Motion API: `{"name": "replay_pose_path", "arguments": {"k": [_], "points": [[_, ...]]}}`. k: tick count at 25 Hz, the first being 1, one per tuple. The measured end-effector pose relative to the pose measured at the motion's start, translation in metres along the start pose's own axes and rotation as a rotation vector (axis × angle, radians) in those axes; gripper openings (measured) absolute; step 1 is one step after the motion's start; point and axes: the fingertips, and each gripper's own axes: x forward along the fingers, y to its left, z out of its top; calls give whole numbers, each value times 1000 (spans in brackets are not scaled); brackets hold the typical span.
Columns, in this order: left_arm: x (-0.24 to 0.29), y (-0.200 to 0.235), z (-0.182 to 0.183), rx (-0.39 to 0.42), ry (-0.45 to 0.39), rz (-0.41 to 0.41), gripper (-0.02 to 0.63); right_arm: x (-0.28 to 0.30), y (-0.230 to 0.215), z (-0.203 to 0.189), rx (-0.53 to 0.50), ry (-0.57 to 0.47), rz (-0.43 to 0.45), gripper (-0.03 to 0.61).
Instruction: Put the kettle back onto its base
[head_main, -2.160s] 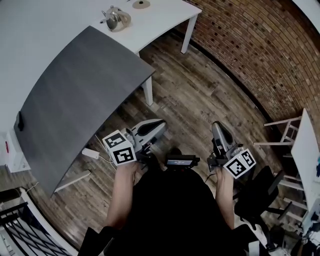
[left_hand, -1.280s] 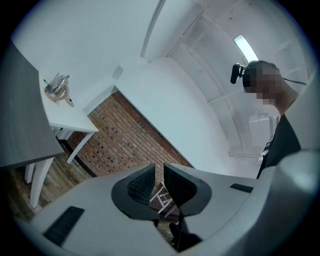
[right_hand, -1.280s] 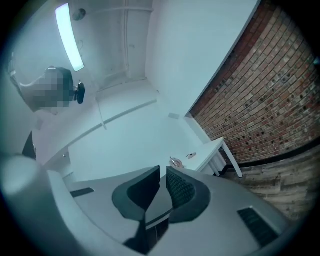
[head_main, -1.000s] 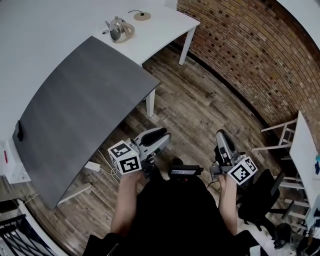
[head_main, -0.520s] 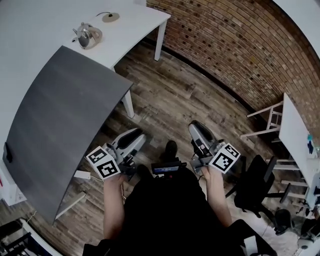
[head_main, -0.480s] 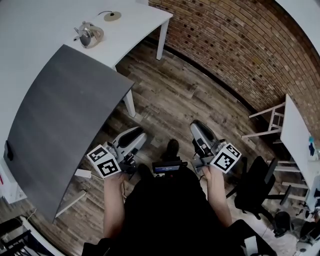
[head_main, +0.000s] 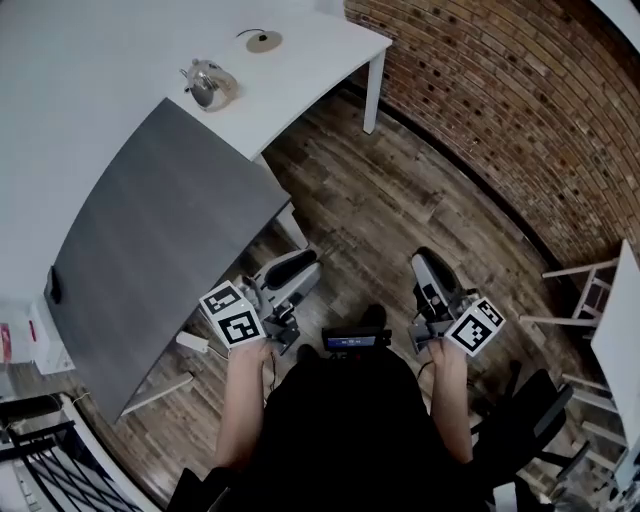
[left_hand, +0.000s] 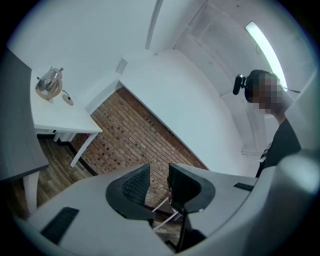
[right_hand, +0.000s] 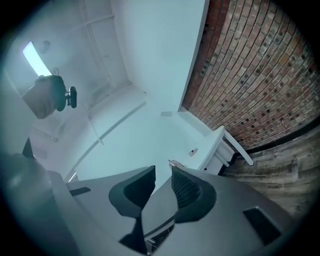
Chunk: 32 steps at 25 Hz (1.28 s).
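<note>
**Kettle sits off its base, far from both your grippers**

In the head view, you stand on the wooden floor with a gripper in each hand. Your left gripper and your right gripper are both low and close to your body. They point away from you. The kettle stands on the white bench, far ahead of you. Its base is a small round disc on the same bench. It lies near the kettle, a bit farther from you, and the two do not touch. A big grey bench lies between you and the white one. A brick wall runs along the right side.

In the left gripper view, the left gripper has its two fingers close together, with a thin gap between them. Nothing is in the gap. The kettle is small and far off at the upper left, upright on the white bench. The base lies just beside it.

In the right gripper view, the right gripper also has its fingers a thin gap apart and holds nothing. The base is a tiny disc on the far white bench. A small shiny bit peeks out just above the fingers. You cannot tell if it is the kettle.
</note>
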Motion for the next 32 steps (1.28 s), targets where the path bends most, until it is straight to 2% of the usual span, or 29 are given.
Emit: {"name": "replay_pose_path", "arguments": {"k": [5, 10, 18, 22, 26, 32], "points": [[51, 0, -7, -7, 33, 20, 114, -5, -36, 35, 14, 6, 18, 86], [93, 6, -4, 3, 13, 41, 114, 5, -62, 64, 11, 32, 77, 86], [129, 23, -5, -23, 19, 26, 114, 9, -75, 80, 7, 31, 100, 86], [150, 39, 4, -27, 26, -15, 114, 21, -85, 89, -20, 32, 83, 86], [182, 64, 17, -58, 24, -59, 114, 35, -104, 111, -53, 38, 31, 86], [201, 109, 59, -87, -5, -89, 114, 84, -124, 140, -124, 70, -19, 86]]}}
